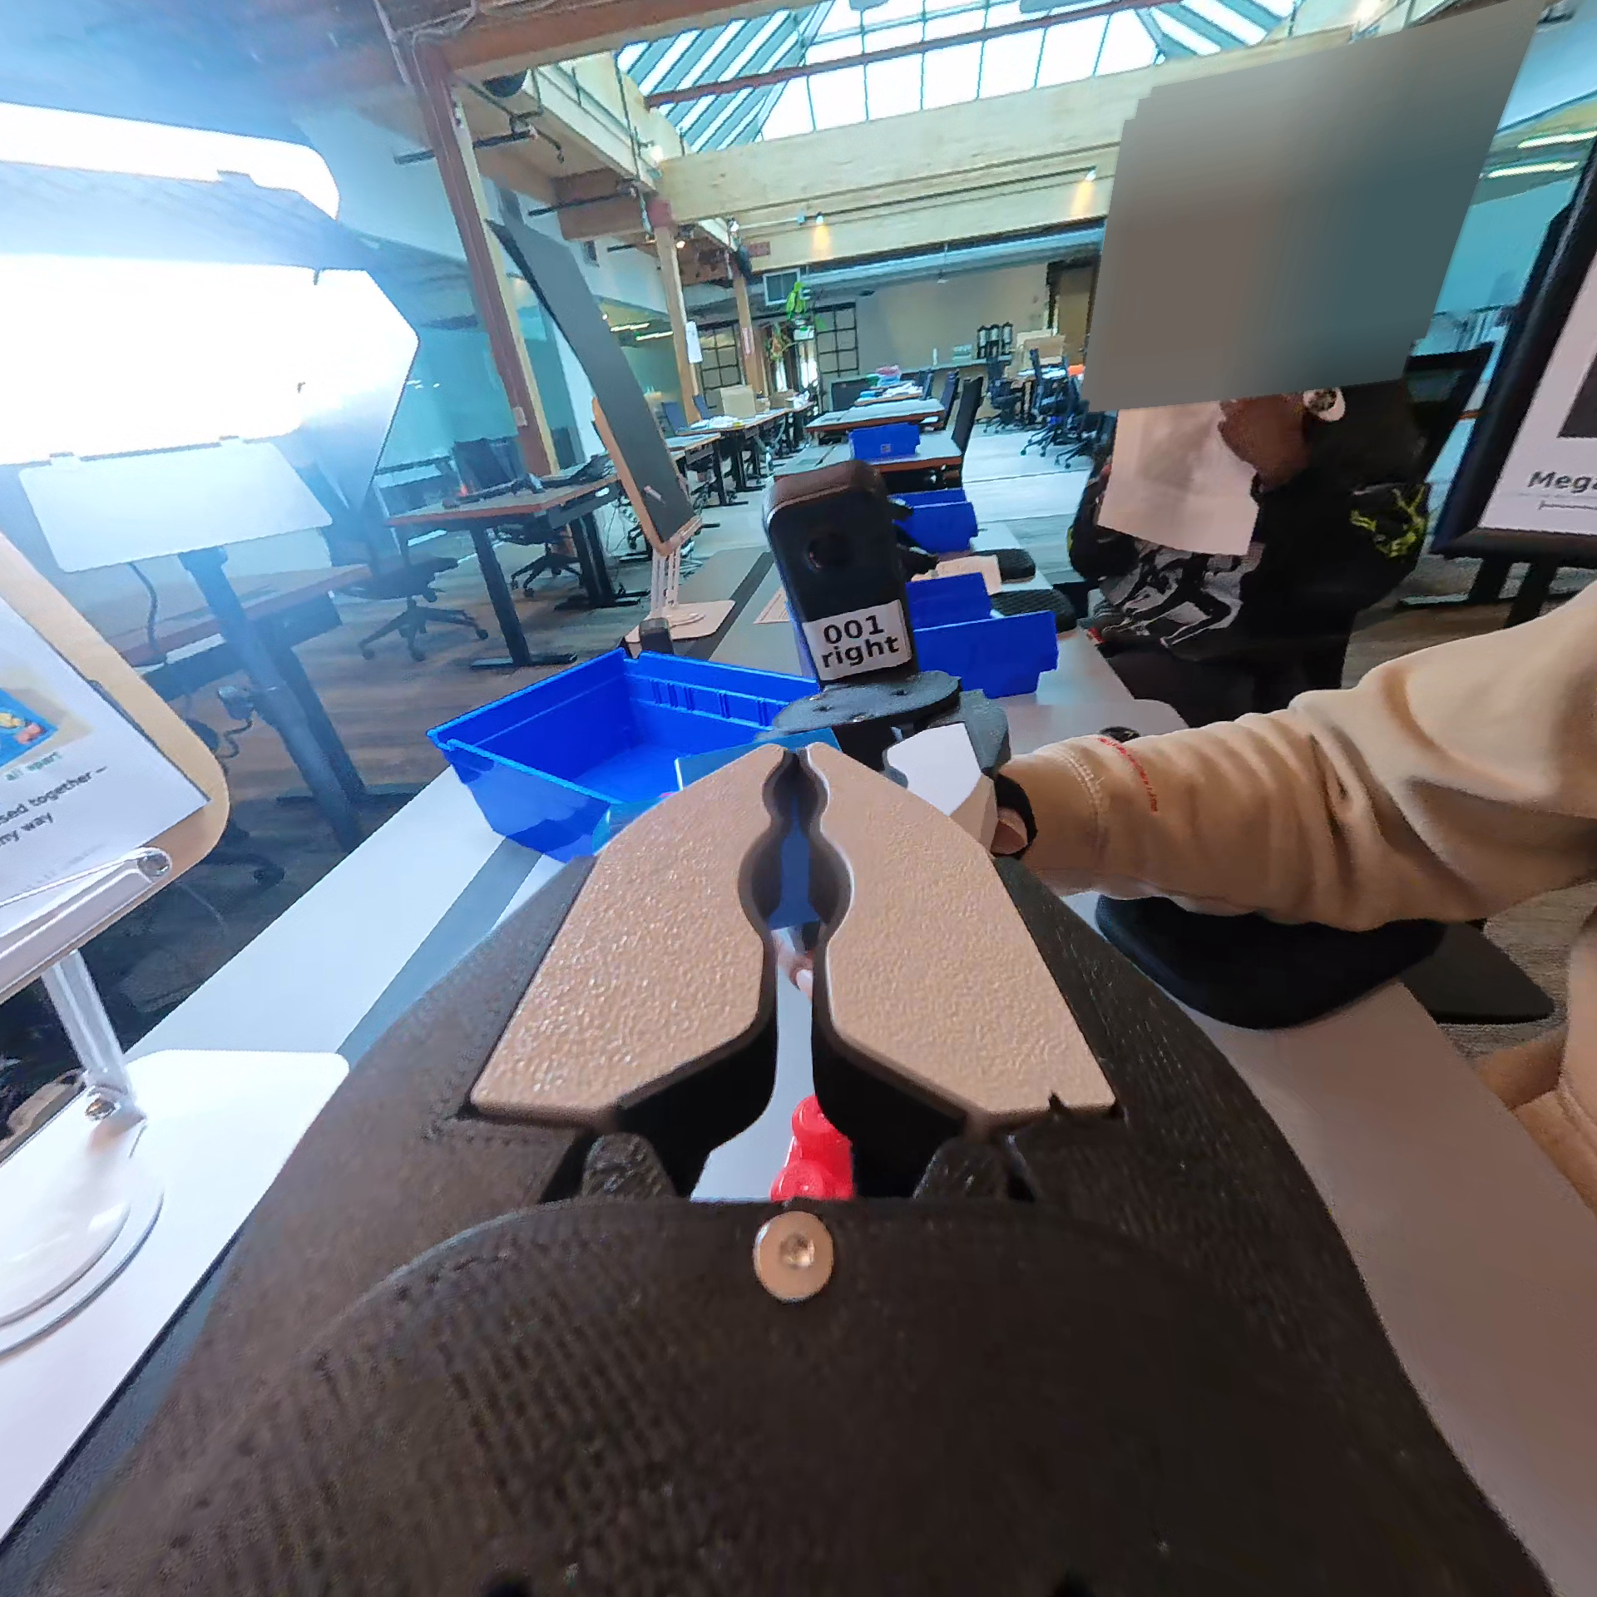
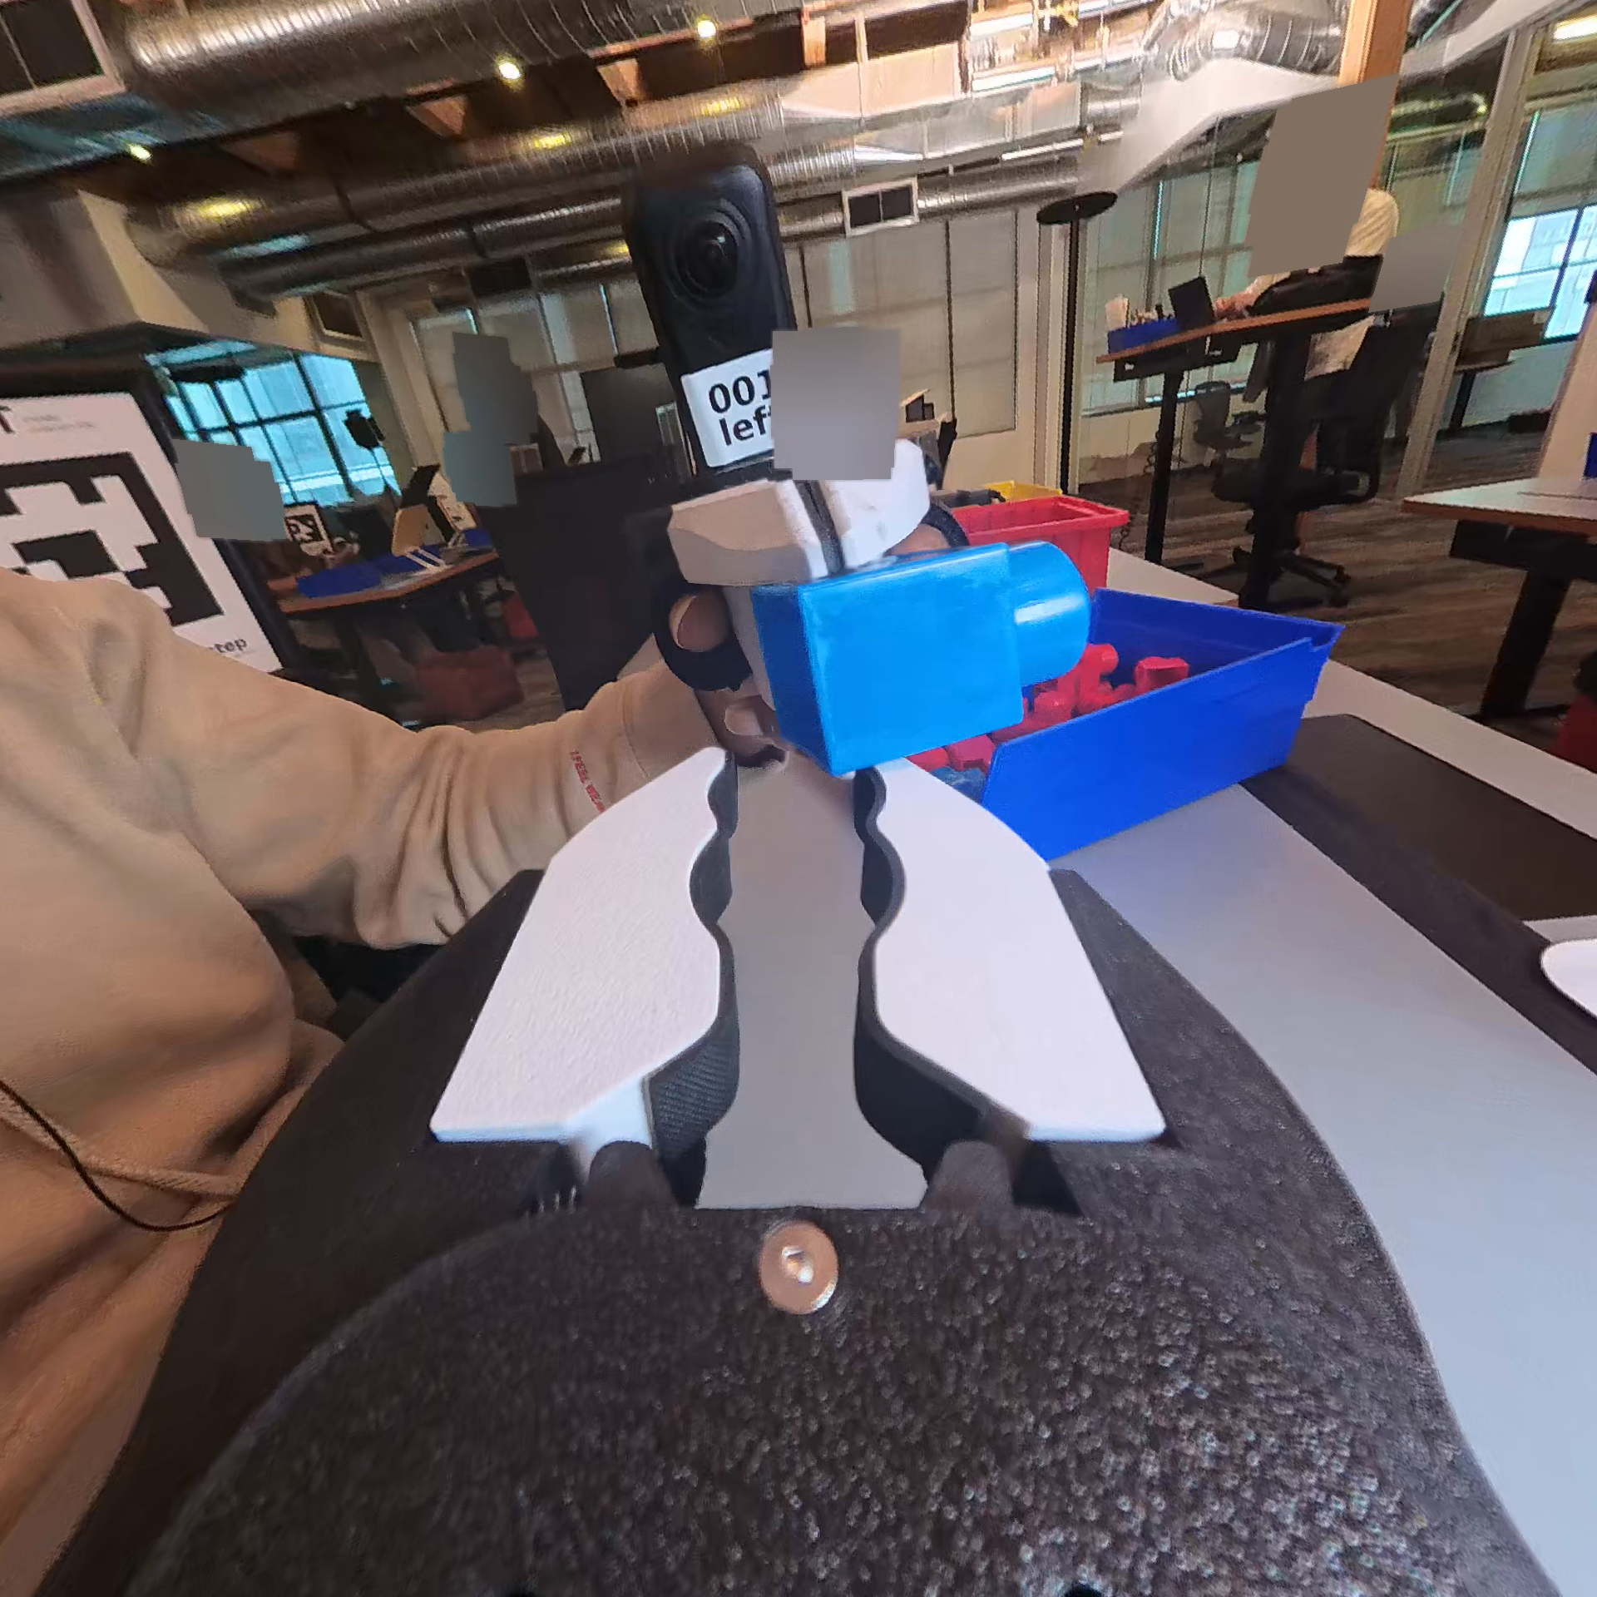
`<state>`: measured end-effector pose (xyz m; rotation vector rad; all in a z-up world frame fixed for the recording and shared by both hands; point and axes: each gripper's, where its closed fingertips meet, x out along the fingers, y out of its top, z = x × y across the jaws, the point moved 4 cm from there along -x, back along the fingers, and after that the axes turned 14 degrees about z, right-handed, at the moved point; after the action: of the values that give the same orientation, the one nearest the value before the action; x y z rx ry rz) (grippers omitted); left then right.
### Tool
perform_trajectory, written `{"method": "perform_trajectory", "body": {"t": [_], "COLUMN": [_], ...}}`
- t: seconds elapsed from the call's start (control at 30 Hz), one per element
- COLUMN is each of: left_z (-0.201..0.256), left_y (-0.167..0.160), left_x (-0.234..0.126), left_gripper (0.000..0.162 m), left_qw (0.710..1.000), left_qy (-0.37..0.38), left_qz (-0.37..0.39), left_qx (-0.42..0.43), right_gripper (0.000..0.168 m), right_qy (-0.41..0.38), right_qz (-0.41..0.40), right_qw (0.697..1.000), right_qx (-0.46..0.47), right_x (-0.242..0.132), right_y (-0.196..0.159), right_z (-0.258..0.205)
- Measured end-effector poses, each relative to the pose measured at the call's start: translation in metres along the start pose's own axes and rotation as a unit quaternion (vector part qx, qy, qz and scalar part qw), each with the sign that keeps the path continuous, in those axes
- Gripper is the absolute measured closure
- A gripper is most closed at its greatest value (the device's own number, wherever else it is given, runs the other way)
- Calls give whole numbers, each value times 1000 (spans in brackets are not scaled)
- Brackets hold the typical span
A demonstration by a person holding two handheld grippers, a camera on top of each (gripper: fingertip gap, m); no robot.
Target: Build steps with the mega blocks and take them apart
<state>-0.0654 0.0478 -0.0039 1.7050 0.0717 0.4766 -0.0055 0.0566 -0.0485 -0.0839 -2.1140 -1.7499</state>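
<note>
My left gripper [image 1: 795,765] is shut on a blue mega block, which shows only as a blue sliver [image 1: 791,873] between the fingers. In the right wrist view the left gripper [image 2: 817,527] holds this blue block [image 2: 899,657] in the air, stud pointing right, above the near corner of a blue bin [image 2: 1210,734]. My right gripper [image 2: 795,769] is open and empty, just below and in front of the block. Its camera body [image 1: 838,562] faces me in the left wrist view. A red block [image 1: 812,1158] lies below the left fingers.
The blue bin [image 1: 622,743] holds several red blocks [image 2: 1106,683] and a few blue ones. A red bin [image 2: 1046,527] stands behind it. A black mat [image 2: 1426,804] lies on the white table. A tablet stand [image 1: 86,778] stands at left. A seated person [image 1: 1253,562] is behind. Spacing between my two grippers at the tips: around 5 cm.
</note>
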Motion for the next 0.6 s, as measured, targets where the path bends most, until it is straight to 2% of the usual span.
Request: {"method": "perform_trajectory", "body": {"t": [0.2,0.6], "left_z": [-3,11], "left_y": [-5,-21], "left_x": [-2,-2], "left_gripper": [162,162], "left_qw": [1000,997], "left_qy": [5,-51], "left_qz": [-13,-58], "left_qx": [-1,0], "right_gripper": [143,141], "right_qy": [-3,45], "right_qz": [-14,-67], "right_qw": [1000,996], "right_qx": [-3,28], "right_x": [-2,-5], "right_y": [-5,-25], "right_z": [2,-5]}}
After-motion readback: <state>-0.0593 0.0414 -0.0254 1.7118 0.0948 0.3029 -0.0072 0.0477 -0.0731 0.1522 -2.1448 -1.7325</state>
